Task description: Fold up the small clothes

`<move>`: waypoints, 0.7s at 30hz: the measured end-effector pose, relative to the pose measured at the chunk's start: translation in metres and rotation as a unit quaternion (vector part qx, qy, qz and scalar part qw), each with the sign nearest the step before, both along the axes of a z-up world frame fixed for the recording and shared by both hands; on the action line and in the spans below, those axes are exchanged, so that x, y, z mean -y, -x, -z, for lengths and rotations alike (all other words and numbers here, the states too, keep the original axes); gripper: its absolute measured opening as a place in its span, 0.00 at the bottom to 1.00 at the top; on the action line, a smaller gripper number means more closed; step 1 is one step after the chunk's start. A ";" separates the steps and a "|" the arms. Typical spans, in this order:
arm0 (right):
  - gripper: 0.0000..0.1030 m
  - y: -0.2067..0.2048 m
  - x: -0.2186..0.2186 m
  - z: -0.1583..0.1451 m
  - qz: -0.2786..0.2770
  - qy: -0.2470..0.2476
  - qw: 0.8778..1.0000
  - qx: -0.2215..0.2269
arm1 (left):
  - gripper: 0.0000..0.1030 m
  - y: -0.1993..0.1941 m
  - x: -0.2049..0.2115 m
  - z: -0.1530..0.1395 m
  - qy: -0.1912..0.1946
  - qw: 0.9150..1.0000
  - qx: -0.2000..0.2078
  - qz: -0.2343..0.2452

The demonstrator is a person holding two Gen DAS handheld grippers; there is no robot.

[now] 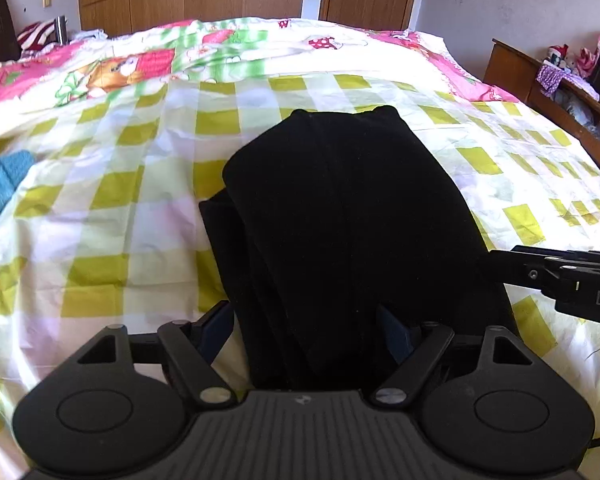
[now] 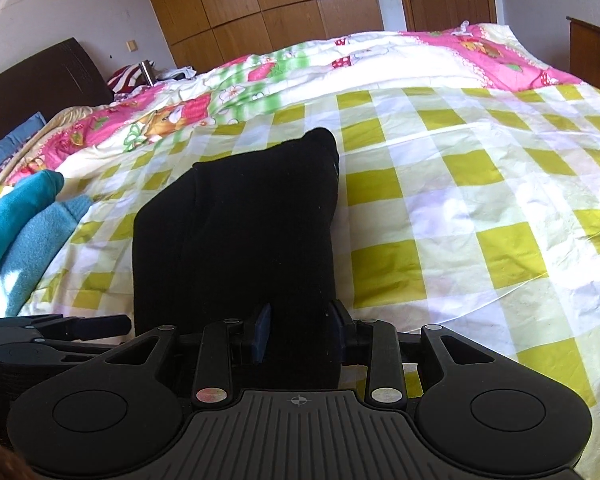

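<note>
A soft black knit garment, already doubled into a long narrow bundle with several layers showing along its edges, lies on the green-and-white checked bedsheet. From the left wrist camera it runs from the fingers toward 12 o'clock. The left gripper stands fairly wide, its blue-padded fingers either side of the near end of the bundle; the cloth fills the gap, but I cannot tell whether the pads actually pinch it. The right gripper is narrowed onto the near right corner of the same garment, cloth pressed between its pads, so it appears to have hold.

Judging by the stacked layers, the lengthwise folds look done; a final fold across the length, carrying the near end toward the far end, seems left. A teal fleece cloth lies at 9 o'clock, well apart, its state unclear.
</note>
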State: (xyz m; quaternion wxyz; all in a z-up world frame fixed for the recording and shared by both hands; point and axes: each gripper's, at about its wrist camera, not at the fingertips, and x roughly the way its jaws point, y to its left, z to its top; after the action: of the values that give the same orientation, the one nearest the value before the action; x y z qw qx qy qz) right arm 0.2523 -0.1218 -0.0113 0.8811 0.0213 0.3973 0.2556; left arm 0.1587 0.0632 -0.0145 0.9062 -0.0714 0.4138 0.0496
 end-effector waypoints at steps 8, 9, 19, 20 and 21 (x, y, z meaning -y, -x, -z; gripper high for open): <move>0.30 0.025 0.007 -0.013 0.000 0.013 1.000 0.026 | 0.89 0.013 0.009 -0.009 -0.025 1.000 0.007 -0.010; 0.30 0.028 0.007 -0.014 -0.003 0.013 1.000 0.025 | 0.90 0.015 0.009 -0.010 -0.026 1.000 0.006 -0.012; 0.30 0.052 0.011 -0.022 0.000 0.008 1.000 0.024 | 1.00 0.039 0.014 -0.023 -0.032 0.999 0.020 -0.023; 0.30 0.055 0.011 -0.022 0.000 0.007 1.000 0.025 | 1.00 0.040 0.014 -0.023 -0.030 0.999 0.021 -0.024; 0.30 0.058 0.011 -0.023 0.000 0.007 1.000 0.026 | 1.00 0.042 0.015 -0.024 -0.033 0.999 0.022 -0.025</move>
State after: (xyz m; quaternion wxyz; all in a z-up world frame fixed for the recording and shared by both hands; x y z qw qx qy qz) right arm 0.1945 -0.1324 0.0115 0.8912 0.0089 0.3761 0.2534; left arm 0.1167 0.0483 0.0094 0.9155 -0.0534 0.3896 0.0844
